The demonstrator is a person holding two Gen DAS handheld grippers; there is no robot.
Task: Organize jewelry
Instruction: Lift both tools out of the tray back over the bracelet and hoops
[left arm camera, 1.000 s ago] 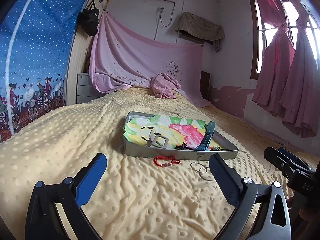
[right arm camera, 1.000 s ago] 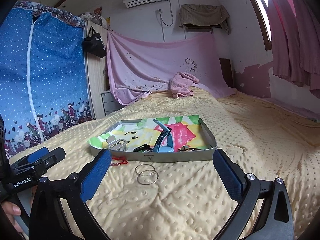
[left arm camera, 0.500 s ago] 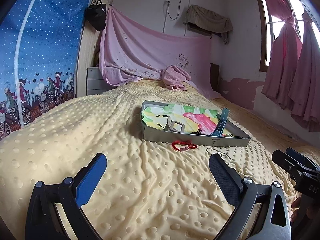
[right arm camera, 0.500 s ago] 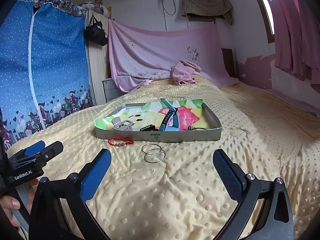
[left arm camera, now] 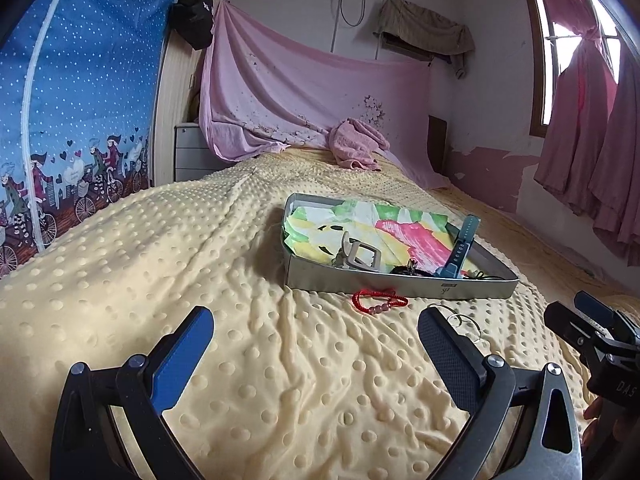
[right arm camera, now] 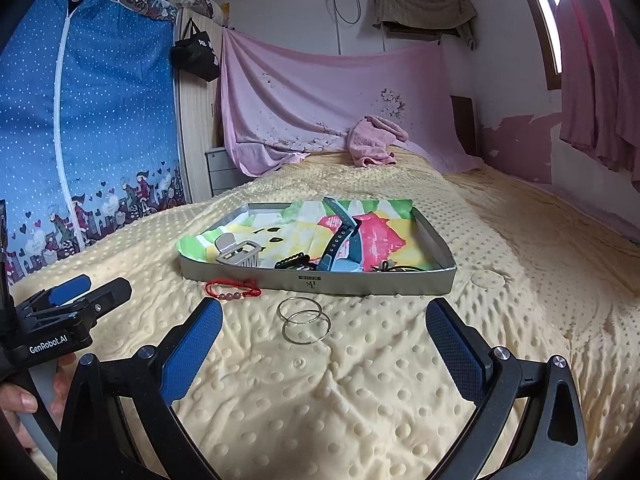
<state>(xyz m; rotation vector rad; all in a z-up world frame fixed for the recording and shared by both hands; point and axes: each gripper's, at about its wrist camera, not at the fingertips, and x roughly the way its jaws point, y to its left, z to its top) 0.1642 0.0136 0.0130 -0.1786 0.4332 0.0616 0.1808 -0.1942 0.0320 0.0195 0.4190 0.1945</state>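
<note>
While several pieces already lie in the grey tray (left arm camera: 400,282), we judge the sorting only partly done. In the left wrist view, our left claw (left arm camera: 316,336) hangs over the yellow bedspread (left arm camera: 160,264) with its jaws wide apart and nothing between them. Ahead of it and a little to its right, the red bead bracelet (left arm camera: 379,301) lies on the bedspread just outside the tray's near wall. The two silver hoops (left arm camera: 464,322) lie close beside the claw's right finger, partly hidden by it. Inside the tray we see a metal clip (left arm camera: 360,257), a teal watch strap (left arm camera: 462,246) and some small dark items we cannot identify.

In the right wrist view, our right claw (right arm camera: 324,340) is likewise spread open and empty. The silver hoops (right arm camera: 305,321) lie directly ahead of it, between its fingers' line and the tray (right arm camera: 320,282), overlapping one another. The red bracelet (right arm camera: 232,289) sits ahead and to the left, nearly touching the tray wall. The left claw (right arm camera: 90,286) shows at the far left, held in a hand (right arm camera: 24,408).

So, as we judge it, two things remain: the hoops and the bracelet still need to go into the tray.
</note>
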